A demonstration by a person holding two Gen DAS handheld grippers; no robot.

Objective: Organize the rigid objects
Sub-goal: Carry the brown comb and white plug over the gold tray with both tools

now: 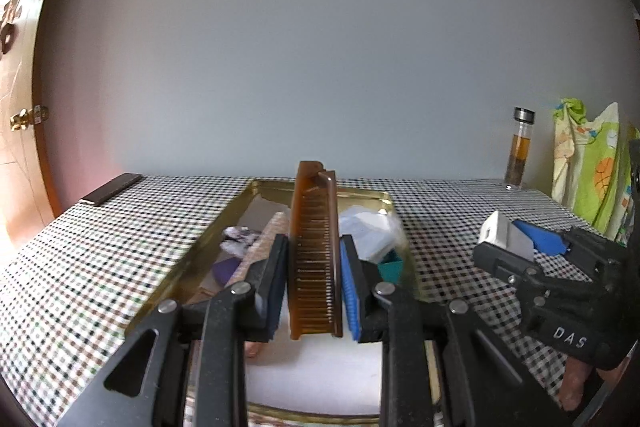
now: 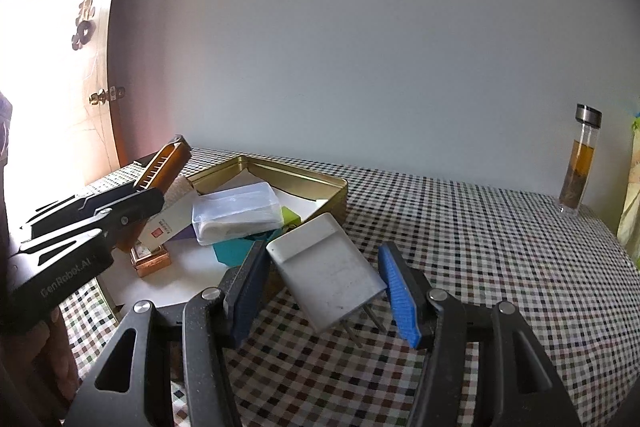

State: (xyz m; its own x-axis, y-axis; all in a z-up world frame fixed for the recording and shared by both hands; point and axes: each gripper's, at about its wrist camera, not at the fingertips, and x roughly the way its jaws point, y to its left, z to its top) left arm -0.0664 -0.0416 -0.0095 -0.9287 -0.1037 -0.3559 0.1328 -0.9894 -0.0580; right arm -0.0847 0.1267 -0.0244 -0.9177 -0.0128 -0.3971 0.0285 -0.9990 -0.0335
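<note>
My left gripper (image 1: 314, 259) is shut on an amber-brown comb (image 1: 314, 251) and holds it lengthwise above the gold tin tray (image 1: 360, 193). The comb (image 2: 162, 163) and left gripper (image 2: 132, 205) also show in the right wrist view, over the tray's left end. My right gripper (image 2: 324, 267) is shut on a white plug charger (image 2: 328, 275), prongs toward me, held above the checked tablecloth just right of the tray (image 2: 312, 173). In the left wrist view the right gripper (image 1: 520, 239) holds the charger (image 1: 504, 235) at the right.
The tray holds a clear plastic box (image 2: 236, 211), a teal box (image 2: 232, 251), a white carton (image 2: 168, 223) and a small copper case (image 2: 150, 259). A glass bottle of tea (image 2: 580, 167) stands at the back right. A dark flat bar (image 1: 112, 189) lies back left. A wooden door (image 2: 72, 67) stands left.
</note>
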